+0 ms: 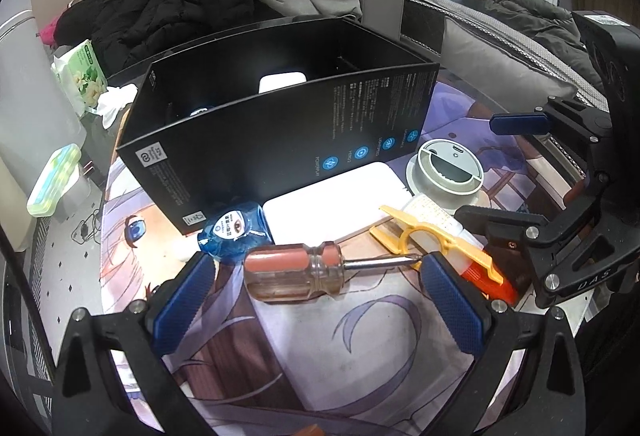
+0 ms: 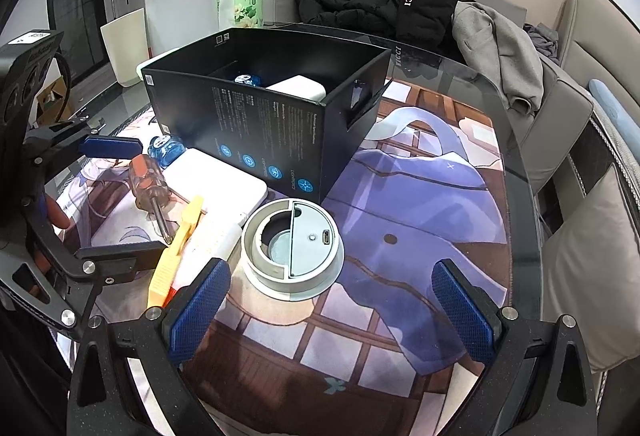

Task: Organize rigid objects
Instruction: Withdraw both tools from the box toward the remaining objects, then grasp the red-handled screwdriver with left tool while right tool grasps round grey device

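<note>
Left wrist view: screwdriver (image 1: 294, 270) lying crosswise between wide-open left gripper (image 1: 320, 300) jaws, tip rightward; right gripper (image 2: 328, 316) spread empty, beside round holder (image 2: 292, 248).

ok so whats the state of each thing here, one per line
left gripper: open, either side of the screwdriver
right gripper: open, holding nothing
screwdriver: lying flat on the mat
black box: open on top, already holds a white block and something blue
round grey device: standing on the mat, outside the box
white flat box: lying flat beside the black box
</note>
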